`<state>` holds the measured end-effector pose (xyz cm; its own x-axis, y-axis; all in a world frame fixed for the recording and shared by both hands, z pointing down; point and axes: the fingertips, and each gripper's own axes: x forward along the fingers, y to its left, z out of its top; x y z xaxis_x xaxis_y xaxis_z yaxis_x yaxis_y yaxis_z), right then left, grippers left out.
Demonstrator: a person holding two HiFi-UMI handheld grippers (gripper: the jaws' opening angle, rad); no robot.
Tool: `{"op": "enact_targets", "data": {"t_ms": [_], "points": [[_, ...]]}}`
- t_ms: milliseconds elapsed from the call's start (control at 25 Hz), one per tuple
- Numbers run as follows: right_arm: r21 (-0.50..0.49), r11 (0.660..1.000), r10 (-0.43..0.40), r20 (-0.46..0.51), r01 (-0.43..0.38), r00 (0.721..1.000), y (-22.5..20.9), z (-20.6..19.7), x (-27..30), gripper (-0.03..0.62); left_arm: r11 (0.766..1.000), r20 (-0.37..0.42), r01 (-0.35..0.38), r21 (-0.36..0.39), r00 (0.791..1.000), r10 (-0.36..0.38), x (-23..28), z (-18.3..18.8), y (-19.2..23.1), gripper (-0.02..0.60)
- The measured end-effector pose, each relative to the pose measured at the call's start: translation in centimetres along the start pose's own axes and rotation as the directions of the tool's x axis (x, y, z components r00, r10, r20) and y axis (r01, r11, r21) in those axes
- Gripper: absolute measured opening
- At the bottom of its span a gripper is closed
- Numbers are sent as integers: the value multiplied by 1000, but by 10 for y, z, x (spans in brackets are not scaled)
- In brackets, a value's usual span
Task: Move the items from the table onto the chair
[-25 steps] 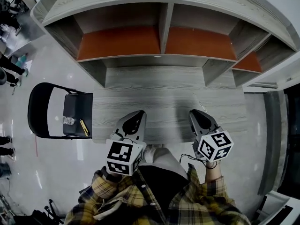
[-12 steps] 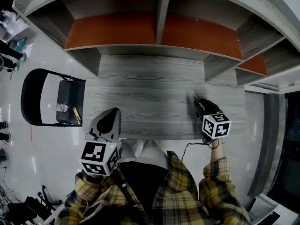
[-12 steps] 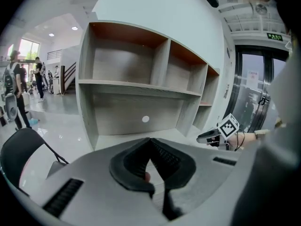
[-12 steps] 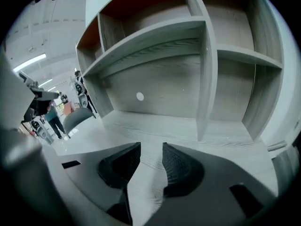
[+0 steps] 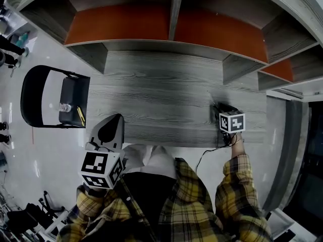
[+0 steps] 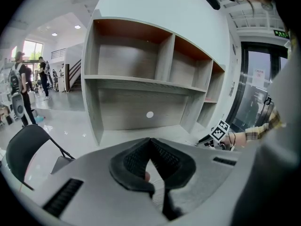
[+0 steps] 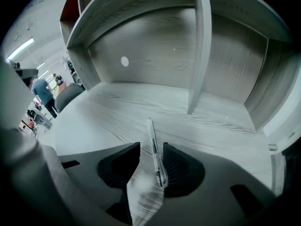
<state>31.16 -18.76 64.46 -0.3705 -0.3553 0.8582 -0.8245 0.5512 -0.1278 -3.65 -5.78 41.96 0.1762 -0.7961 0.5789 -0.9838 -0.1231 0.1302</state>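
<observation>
Left gripper: nearest the body, at the counter's near edge, jaws pressed together with nothing seen held. Right gripper: low over the right of the counter, jaws spread, having just been opening. Pen: lying on the counter between those jaws, lengthwise along them and closer to the right-hand pad, neither pad pressing on it. Chair: off the counter's left end, well apart from the pen. Its seat carried a bottle and a yellow stick, probably another pen. Shelves: behind the counter, bays bare. People: standing far off in the hall. Hazards, as judged: the off-centre pen could roll or skid when the nearer pad meets it first. A pinch near one end could let it swivel and drop on the long carry to the chair. A careless release on the crowded seat could topple the bottle or send the pen off the edge. Views: only the right gripper view showed the pen framed by the jaws, since the head view hid that spot under the gripper. Only the head view showed what lay on the seat. The left gripper view caught the chair's back alone.
</observation>
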Motion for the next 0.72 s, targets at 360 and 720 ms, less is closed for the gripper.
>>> {"op": "enact_targets", "data": {"t_ms": [360,720], "points": [[-30,999,-26,-63,24,998,-8,-17,18,137,1000,-8,-13,-12,1000,13,1,-5,-2,3],[-48,998,-51,-78,48,996,-9,-17,17,66,1000,10,-16,-25,1000,17,-4,-7,-8,3]]}}
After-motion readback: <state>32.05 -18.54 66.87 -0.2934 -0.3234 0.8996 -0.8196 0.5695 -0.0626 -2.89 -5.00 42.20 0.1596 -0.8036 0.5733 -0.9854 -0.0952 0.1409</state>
